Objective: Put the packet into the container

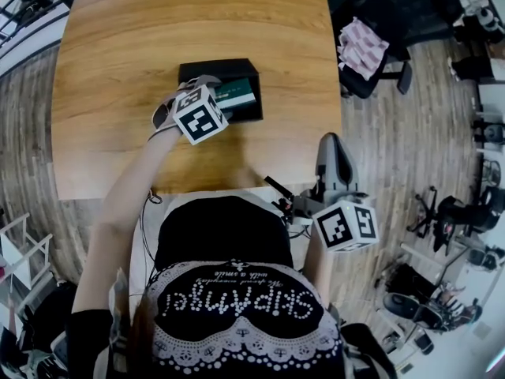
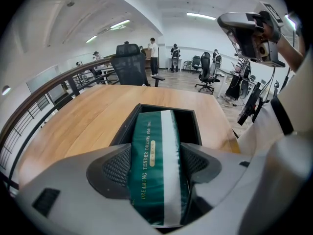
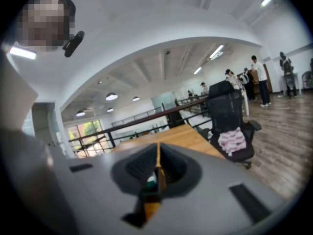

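A green packet with a white stripe [image 2: 152, 165] is pinched between the two dark pads of my left gripper [image 2: 156, 161]. Its far end lies over the open black container [image 2: 195, 119], which sits in the middle of the wooden table [image 1: 118, 46]. From above, the packet [image 1: 237, 95] shows inside the container's [image 1: 197, 71] right half, and my left gripper [image 1: 223, 103] is mostly hidden under its marker cube. My right gripper [image 1: 335, 168] hangs off the table's near right corner, away from the container. In its own view, my right gripper [image 3: 157, 173] has its jaws pressed together with nothing between them.
A black office chair with a pink checked cloth [image 1: 361, 46] stands off the table's right side; the chair [image 3: 230, 131] also shows ahead of the right gripper. A railing [image 2: 44, 102] runs behind the table's left side. Several people [image 2: 154, 55] stand far back.
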A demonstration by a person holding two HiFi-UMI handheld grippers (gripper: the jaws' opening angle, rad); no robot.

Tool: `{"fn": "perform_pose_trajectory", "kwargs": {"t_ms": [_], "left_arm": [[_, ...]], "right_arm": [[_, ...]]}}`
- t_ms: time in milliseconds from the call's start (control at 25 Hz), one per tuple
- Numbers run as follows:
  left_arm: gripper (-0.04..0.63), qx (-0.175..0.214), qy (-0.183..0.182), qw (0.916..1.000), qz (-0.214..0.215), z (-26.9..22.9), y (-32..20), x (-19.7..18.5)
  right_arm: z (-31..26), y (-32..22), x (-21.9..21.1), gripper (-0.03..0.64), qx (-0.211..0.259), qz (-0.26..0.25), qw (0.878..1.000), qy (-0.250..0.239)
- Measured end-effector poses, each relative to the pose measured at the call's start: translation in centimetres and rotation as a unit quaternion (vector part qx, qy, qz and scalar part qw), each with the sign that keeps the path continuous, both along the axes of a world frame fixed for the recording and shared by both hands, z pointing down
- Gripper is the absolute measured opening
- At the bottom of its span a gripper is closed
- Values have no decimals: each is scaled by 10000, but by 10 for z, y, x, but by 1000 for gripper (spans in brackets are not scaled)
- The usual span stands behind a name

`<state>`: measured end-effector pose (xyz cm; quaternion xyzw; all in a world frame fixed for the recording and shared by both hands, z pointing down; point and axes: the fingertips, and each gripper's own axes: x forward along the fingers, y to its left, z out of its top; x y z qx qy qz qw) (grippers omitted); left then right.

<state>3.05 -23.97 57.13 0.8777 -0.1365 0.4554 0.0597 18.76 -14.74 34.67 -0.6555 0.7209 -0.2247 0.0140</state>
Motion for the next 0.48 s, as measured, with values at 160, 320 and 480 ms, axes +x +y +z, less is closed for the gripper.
{"fn": "perform_pose_trajectory", "kwargs": {"t_ms": [160, 320, 480], "left_arm": [[337, -6, 23, 10000, 11, 1, -2, 3], [337, 33, 89, 10000, -2, 0, 2, -1], [339, 110, 143, 9998, -64, -4, 1, 0]], "right_arm": [[0, 4, -4, 38, 1, 50, 10000, 9], [0, 16, -17, 39, 15, 131, 9999, 9], [0, 22, -19, 38, 7, 223, 9998, -8]]}}
